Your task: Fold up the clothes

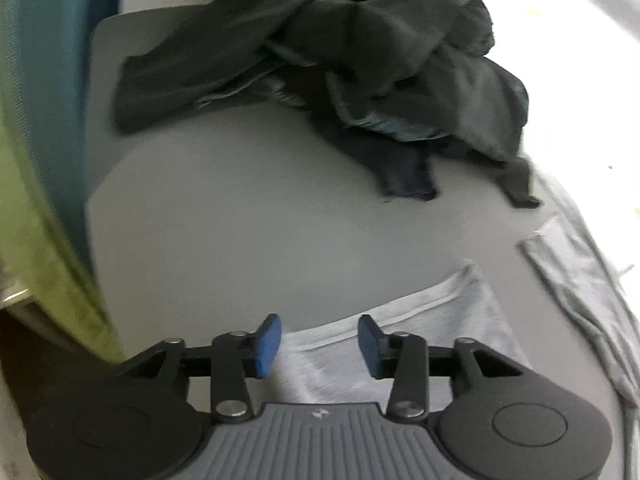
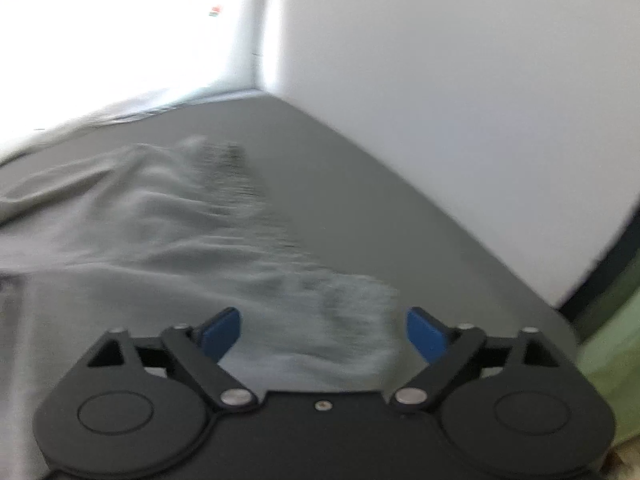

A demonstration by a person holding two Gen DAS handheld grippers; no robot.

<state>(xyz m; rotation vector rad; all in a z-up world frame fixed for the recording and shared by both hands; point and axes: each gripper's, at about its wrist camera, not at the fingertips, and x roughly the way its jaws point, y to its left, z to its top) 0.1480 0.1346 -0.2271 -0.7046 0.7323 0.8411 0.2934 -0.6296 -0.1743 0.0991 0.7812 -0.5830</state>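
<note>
Right wrist view: grey garment [image 2: 168, 232] smeared by motion blur, weave and edges unreadable. Left wrist view: grey garment runs off the right edge; dark clothes pile [image 1: 360, 60] soft, individual pieces indistinguishable.

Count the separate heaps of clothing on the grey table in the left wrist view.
2. A dark heap lies crumpled at the far side; a light grey garment lies spread at the near side, running out of view on the right. More may be hidden.
</note>
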